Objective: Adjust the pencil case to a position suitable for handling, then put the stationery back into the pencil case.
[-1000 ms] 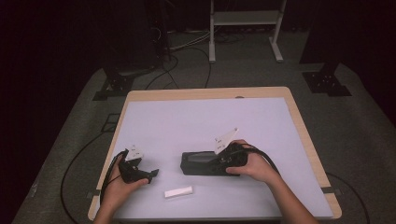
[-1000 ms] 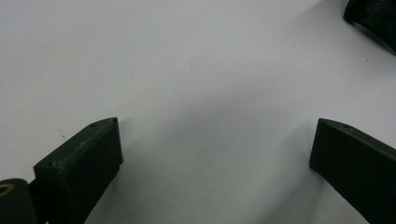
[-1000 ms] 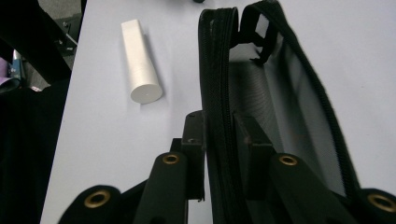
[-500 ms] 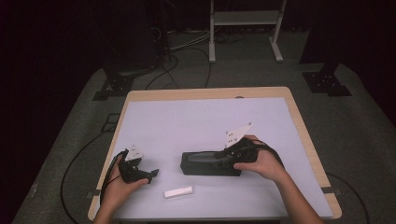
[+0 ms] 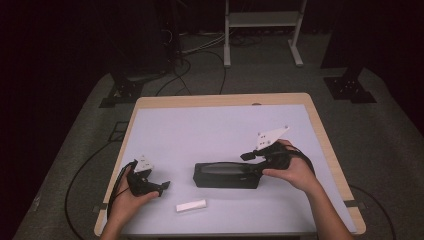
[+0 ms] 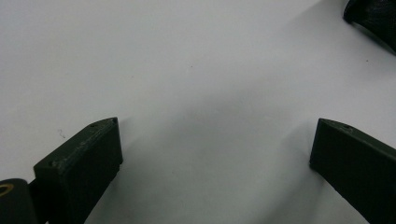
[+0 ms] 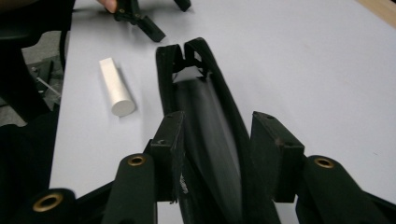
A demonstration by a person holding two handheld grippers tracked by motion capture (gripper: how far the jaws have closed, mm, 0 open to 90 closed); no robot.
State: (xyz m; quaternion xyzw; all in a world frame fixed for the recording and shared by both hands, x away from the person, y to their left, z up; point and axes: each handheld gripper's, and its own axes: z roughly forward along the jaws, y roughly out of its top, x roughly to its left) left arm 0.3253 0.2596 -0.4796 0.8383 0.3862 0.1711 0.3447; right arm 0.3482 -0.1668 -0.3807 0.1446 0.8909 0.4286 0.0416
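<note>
A long black zip case lies on the white table top, its top slit gaping in the right gripper view. My right gripper is at the case's right end. Its jaws have just been opening and now straddle that end without clamping it. A white cylinder lies in front of the case, to its left in the right gripper view. My left gripper rests on the table at the front left, open over bare surface. A corner of the case shows at upper right.
The table has a wooden rim and stands on grey floor. Cables and a white stand lie beyond the far edge. The far half of the table top is bare.
My right hand has drawn back to the right and risen slightly, uncovering more of the case's right end, with its jaws wider apart. The left hand, the case and the cylinder have stayed put.
</note>
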